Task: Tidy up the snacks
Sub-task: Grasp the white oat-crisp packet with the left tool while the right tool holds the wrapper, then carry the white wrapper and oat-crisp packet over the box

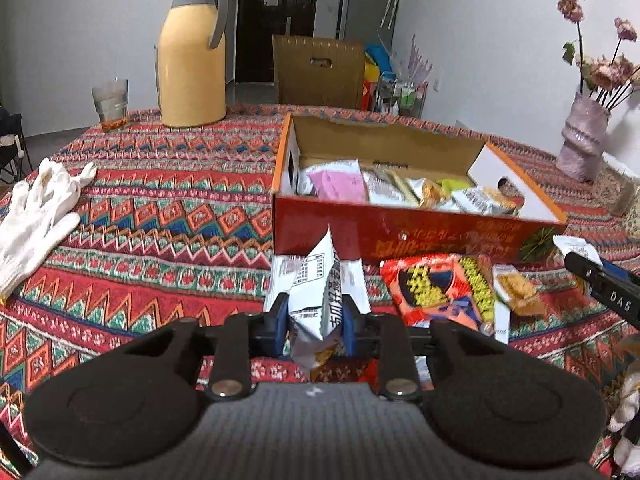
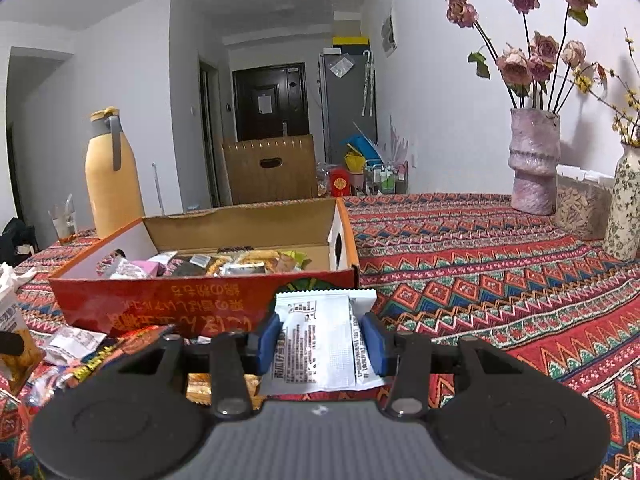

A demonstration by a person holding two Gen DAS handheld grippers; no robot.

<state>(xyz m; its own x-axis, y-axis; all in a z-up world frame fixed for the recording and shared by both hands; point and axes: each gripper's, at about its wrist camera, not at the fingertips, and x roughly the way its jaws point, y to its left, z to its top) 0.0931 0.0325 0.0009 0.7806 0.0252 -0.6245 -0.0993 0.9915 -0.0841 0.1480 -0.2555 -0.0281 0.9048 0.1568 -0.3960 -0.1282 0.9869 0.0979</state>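
An open red cardboard box (image 1: 400, 236) holds several snack packets; it also shows in the right wrist view (image 2: 200, 300). My left gripper (image 1: 315, 322) is shut on a white snack packet (image 1: 318, 292), crumpled and held above the cloth in front of the box. My right gripper (image 2: 324, 342) is shut on a flat white snack packet (image 2: 320, 344) near the box's front right corner. Loose packets lie before the box: a red and yellow one (image 1: 440, 292) and a small one with a brown picture (image 1: 516, 290). The right gripper's finger (image 1: 600, 284) shows at the left view's right edge.
A yellow thermos jug (image 1: 192, 60) and a glass (image 1: 110, 102) stand at the table's far left. White gloves (image 1: 36, 216) lie at the left. A pink vase with dried flowers (image 2: 534, 160), a clear container (image 2: 580, 204) and a floral vase (image 2: 626, 208) stand at the right.
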